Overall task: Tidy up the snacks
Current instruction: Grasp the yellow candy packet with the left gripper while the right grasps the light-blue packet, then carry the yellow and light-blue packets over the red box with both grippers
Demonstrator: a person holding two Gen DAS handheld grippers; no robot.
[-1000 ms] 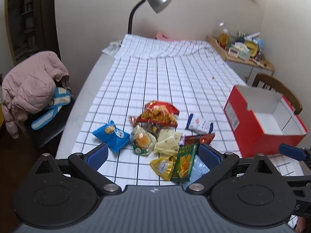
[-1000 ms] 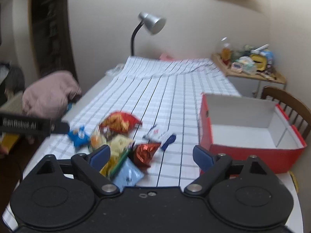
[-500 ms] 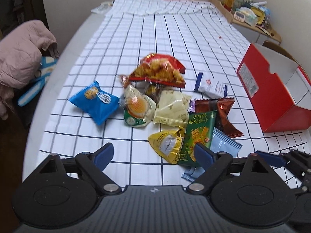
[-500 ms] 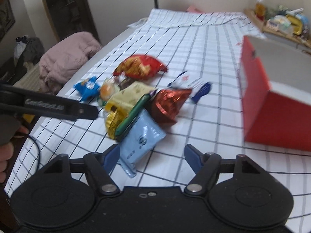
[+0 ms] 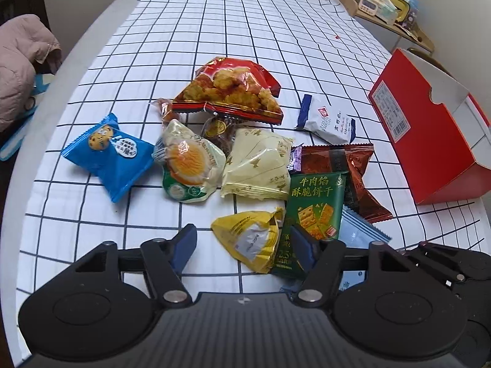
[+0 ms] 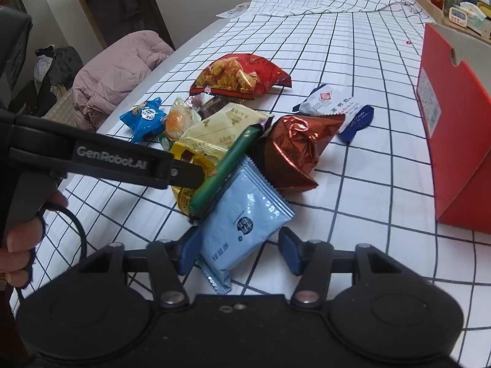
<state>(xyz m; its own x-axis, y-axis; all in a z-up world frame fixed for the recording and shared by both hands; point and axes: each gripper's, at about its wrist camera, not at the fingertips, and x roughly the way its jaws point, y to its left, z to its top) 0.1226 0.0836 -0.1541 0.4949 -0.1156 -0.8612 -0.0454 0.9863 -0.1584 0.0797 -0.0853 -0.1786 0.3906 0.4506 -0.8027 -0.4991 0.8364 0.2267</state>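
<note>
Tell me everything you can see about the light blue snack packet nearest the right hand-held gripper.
The light blue packet is a flat, glossy pillow pouch, plastic film by the look, with zigzag sealed ends and a dark round logo with small print. It looks sealed and lies flat and diagonal on the checked tablecloth. Its near end sits between the open fingers of the right hand-held gripper, not gripped. Its far corner tucks under the green cracker packet and lies close beside the red foil bag.

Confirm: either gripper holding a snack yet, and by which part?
Nothing held. Left gripper is open around the yellow packet; right gripper is open around the light blue packet's near end. Fingers not closed.
</note>
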